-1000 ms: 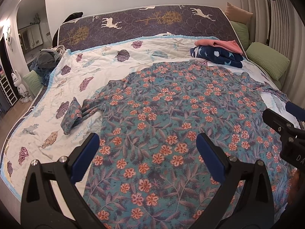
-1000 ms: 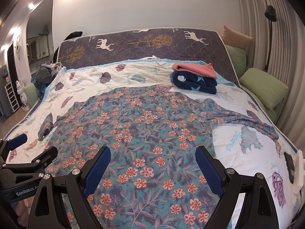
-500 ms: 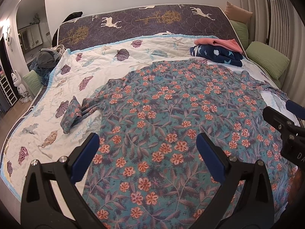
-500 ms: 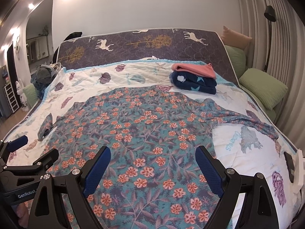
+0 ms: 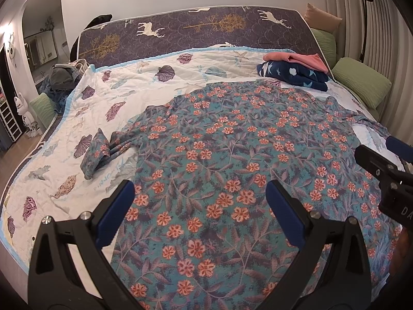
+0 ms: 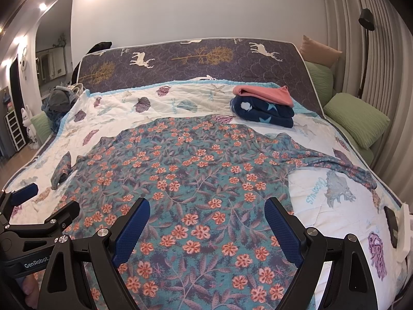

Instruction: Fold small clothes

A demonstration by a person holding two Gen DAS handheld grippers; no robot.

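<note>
A teal garment with orange flowers [image 5: 232,155] lies spread flat on the bed, its hem toward me; it also fills the right wrist view [image 6: 193,180]. Its left sleeve [image 5: 98,152] is bunched and its right sleeve [image 6: 335,162] stretches out to the right. My left gripper [image 5: 200,206] is open and empty above the hem's left part. My right gripper [image 6: 206,222] is open and empty above the hem's right part. Each gripper shows at the edge of the other's view.
A folded stack, pink cloth on navy star cloth [image 6: 263,106], sits at the far right of the white shell-print quilt [image 5: 129,90]. Green pillows [image 6: 356,118] line the right side. A clothes pile [image 5: 62,77] lies far left. A dark device [image 6: 392,222] rests at the right edge.
Both grippers have drifted slightly; the views shift a little. The garment has not moved and the jaws stay open.
</note>
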